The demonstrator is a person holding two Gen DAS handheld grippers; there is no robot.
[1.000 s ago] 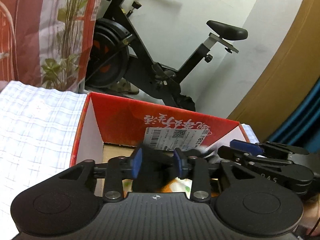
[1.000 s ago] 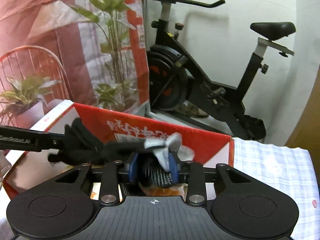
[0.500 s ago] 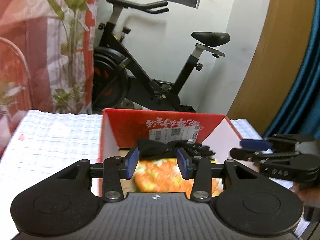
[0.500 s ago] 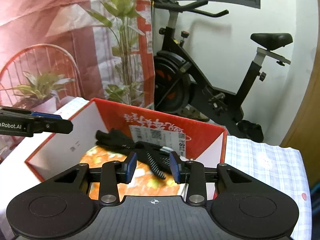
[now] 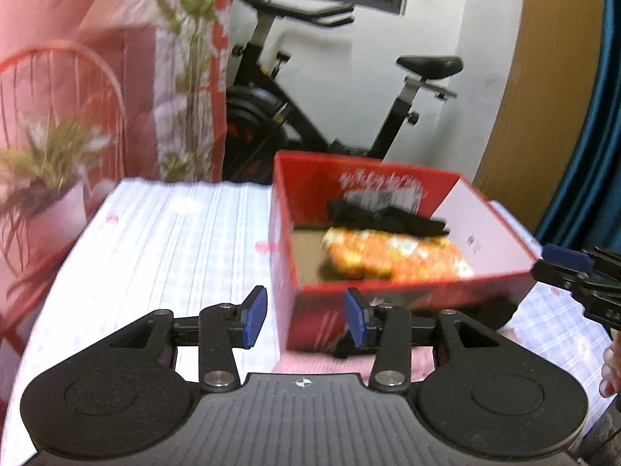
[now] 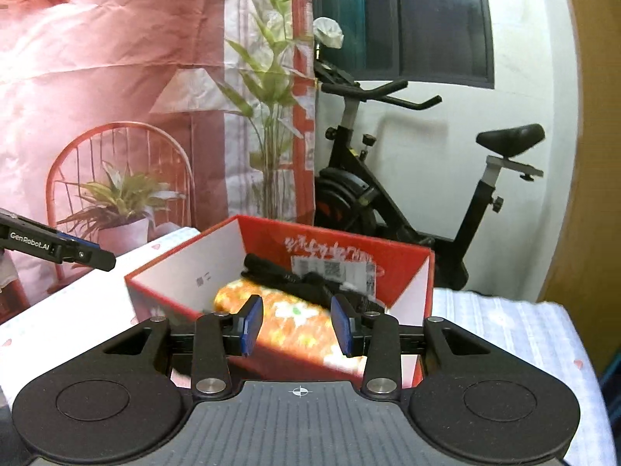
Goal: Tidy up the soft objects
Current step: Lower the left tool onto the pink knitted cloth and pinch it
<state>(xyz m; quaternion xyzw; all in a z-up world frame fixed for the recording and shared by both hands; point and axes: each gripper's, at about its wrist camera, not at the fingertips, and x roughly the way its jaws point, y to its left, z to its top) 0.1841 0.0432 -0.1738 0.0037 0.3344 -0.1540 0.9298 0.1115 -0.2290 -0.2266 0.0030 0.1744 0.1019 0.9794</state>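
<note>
Looks like a home, spare-room type setup. Black exercise bike [image 6: 407,194] parked against a white wall under a dark window [image 6: 403,23]. Printed backdrop [image 6: 116,77] showing chair and plants hangs alongside. Tabletop [image 5: 167,240] has a checked cloth with small hearts; wooden door [image 5: 543,89] and blue curtain [image 5: 594,136] at right.

White wall [image 6: 520,58]; dark window [image 6: 403,19]; exercise bike [image 6: 388,194]

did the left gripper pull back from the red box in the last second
Yes. The left gripper has backed out and leftward: its open jaws, earlier over the red box interior, are now outside the near wall.
</note>
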